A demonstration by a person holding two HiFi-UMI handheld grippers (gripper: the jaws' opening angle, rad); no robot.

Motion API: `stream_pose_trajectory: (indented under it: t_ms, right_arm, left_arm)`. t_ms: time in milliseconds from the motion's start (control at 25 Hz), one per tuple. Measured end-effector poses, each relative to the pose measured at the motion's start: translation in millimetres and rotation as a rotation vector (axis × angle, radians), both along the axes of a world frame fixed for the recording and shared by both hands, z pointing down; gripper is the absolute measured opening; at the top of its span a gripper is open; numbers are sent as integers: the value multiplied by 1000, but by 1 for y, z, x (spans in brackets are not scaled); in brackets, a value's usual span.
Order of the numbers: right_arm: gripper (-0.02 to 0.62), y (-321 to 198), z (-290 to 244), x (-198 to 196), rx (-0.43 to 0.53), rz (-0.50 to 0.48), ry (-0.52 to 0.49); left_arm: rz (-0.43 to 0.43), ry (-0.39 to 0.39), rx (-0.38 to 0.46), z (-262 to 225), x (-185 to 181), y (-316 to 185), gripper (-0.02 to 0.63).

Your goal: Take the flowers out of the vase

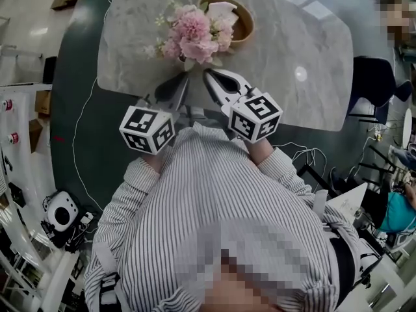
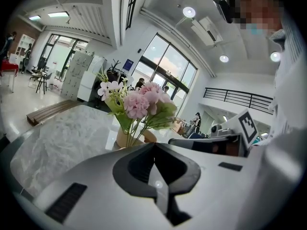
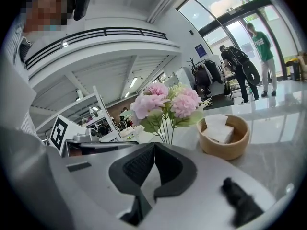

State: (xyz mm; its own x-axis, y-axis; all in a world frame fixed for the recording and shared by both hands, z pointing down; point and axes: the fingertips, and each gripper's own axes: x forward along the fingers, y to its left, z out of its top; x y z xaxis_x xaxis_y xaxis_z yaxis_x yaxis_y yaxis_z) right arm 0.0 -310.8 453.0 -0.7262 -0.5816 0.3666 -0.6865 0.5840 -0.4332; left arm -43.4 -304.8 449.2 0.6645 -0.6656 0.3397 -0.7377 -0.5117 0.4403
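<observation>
A bunch of pink flowers [image 1: 193,34] with small white blooms and green leaves stands on the marble table [image 1: 279,90]; its vase is hidden under the blossoms. In the gripper views the flowers [image 2: 141,104] [image 3: 168,104] rise just beyond the jaws. My left gripper [image 1: 184,78] is shut and empty, its tips just short of the bouquet. My right gripper [image 1: 209,77] is shut too, nothing between its jaws, beside the left one. Both jaw pairs [image 2: 154,145] [image 3: 154,145] meet at the tips.
A round wooden bowl [image 1: 239,18] with white folded napkins sits behind the flowers [image 3: 224,135]. The table's near edge runs just in front of the person's striped shirt [image 1: 221,194]. Cables, chairs and equipment lie on the dark floor around the table. People stand in the background.
</observation>
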Motion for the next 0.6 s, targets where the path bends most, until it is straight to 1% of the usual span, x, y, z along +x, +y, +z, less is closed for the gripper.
stream_pose_trajectory:
  t_ms: [160,360,600]
  right_arm:
    - [15,-4,0,-1,0,14,-3]
    - [17,-8,5,-4,0,25,0]
    - [17,-12,9,-2,-9,53,-11]
  left_arm:
    - [-8,0,-2,2,-6,-3,12]
    - [0,19,-15,5,-9,-6,12]
    - [6,24,-29,10,-12,-9,12]
